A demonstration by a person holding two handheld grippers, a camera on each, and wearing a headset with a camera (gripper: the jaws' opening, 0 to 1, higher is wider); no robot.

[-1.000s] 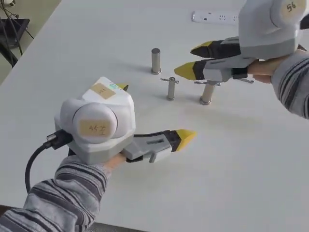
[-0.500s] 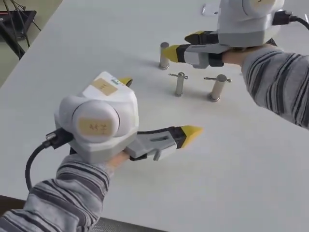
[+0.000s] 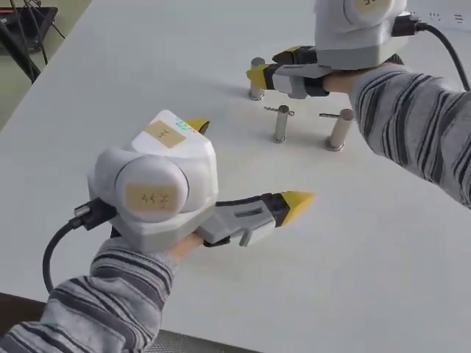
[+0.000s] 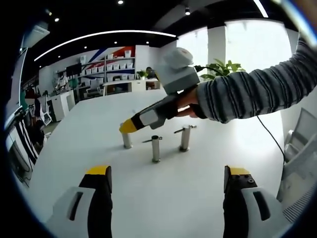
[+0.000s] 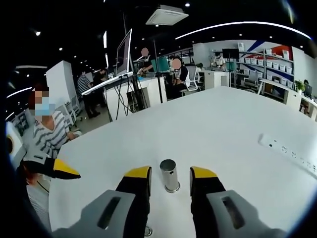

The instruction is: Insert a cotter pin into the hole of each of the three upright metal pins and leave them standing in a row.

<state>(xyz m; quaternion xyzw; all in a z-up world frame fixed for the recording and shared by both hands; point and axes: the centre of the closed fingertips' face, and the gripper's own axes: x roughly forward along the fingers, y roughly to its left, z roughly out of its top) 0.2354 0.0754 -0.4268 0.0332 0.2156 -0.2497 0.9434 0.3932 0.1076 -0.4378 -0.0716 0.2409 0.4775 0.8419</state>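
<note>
Three metal pins stand in a row on the white table (image 3: 147, 66). The middle pin (image 3: 280, 125) and the right pin (image 3: 339, 131) each carry a cotter pin through the top. The left pin (image 3: 255, 90) has a bare top (image 5: 169, 174). My right gripper (image 3: 274, 64) is open, with its jaws on either side of that left pin and a gap showing on both sides. My left gripper (image 3: 246, 163) hangs open and holds nothing, nearer to me, facing the row (image 4: 156, 148).
A white power strip (image 5: 290, 151) lies on the table beyond the pins. The table's left edge (image 3: 44, 66) drops off to the floor. A black cable (image 3: 55, 246) trails from my left gripper. People sit at desks far behind the table.
My right gripper has moved left along the row, from above the right pin to around the left pin. My left gripper has hardly moved.
</note>
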